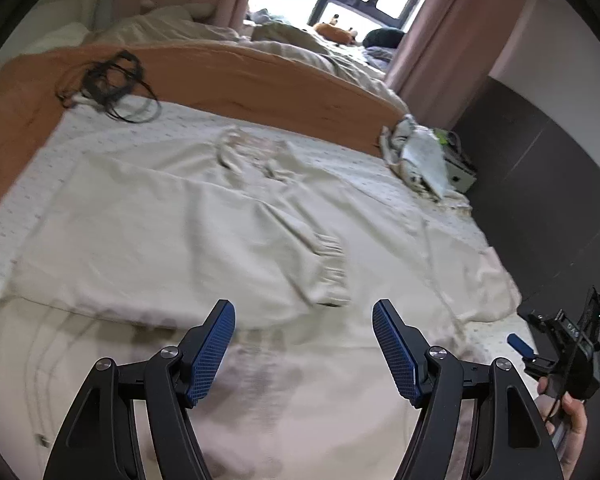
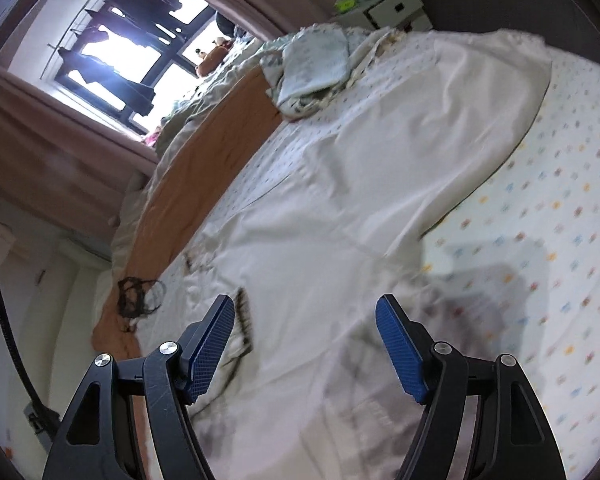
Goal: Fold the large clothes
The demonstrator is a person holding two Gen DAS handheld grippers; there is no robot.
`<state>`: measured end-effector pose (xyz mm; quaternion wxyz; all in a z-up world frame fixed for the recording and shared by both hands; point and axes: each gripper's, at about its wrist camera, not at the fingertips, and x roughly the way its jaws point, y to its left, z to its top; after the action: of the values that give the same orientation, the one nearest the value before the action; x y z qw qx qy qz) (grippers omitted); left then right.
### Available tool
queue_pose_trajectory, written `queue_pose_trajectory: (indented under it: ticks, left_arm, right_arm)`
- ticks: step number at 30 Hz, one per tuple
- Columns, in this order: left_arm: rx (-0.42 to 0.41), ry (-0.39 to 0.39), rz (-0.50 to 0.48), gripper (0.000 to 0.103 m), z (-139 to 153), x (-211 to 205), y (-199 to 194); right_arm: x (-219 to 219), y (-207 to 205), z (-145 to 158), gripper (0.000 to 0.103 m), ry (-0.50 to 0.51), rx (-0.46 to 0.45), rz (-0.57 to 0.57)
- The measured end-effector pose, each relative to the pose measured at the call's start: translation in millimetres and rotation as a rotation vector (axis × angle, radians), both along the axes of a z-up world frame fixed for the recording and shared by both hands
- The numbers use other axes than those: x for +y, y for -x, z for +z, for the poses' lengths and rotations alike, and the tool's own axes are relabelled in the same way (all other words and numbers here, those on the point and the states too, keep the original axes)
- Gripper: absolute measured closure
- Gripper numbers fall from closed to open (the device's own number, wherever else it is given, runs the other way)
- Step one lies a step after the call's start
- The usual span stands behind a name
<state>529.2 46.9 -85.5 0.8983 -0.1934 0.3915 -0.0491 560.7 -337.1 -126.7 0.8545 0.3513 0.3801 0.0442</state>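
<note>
cream garment, soft and creased, lies flat on bed; both hand-held grippers spread, empty.

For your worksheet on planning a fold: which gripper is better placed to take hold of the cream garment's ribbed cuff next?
Left, probably. The left gripper stands open with the ribbed cuff of the cream garment just beyond its fingertips. The right gripper, also open, faces plain cloth near the dotted bedsheet.

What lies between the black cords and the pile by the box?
In the left wrist view, only dotted sheet and the garment's crumpled top separate cords and pile.
</note>
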Motion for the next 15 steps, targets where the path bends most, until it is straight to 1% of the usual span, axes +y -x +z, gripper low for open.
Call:
queue_pose_trajectory:
  ticks: [2,4,6,7,8,9,11,12,13,15]
  left_arm:
    - [-0.008,0.023,-0.012,0.031,-11,-8,-1]
    - [-0.014,0.021,-0.006,0.031,-22,-17,-2]
    - [0.021,-0.001,-0.009,0.031,-35,-25,-11]
    - [0.036,0.001,-0.007,0.031,-38,-26,-14]
    - [0.024,0.007,-0.003,0.031,-39,-25,-13]
    - [0.002,0.005,0.005,0.031,-41,-24,-11]
    - [0.025,-0.025,0.005,0.031,-46,-23,-11]
    - [0.030,-0.025,0.010,0.031,-48,-20,-10]
    - [0.030,-0.016,0.016,0.031,-49,-17,-9]
    - [0.031,0.004,0.028,0.031,-51,-7,-7]
  right_arm:
    - [-12,1,0,0.029,0.033,-0.007,-0.014]
    - [-28,2,-6,0.029,0.072,0.013,-0.054]
    - [-43,2,-12,0.029,0.102,0.026,-0.107]
    - [-51,3,-15,0.029,0.118,0.029,-0.135]
    - [-57,5,-16,0.029,0.123,0.025,-0.157]
    - [-64,8,-19,0.029,0.115,0.010,-0.187]
    - [-75,12,-25,0.029,0.060,-0.032,-0.212]
    - [-80,13,-30,0.029,0.029,-0.057,-0.208]
    - [-84,13,-33,0.029,0.023,-0.065,-0.211]
    - [-89,9,-37,0.030,0.065,-0.064,-0.208]
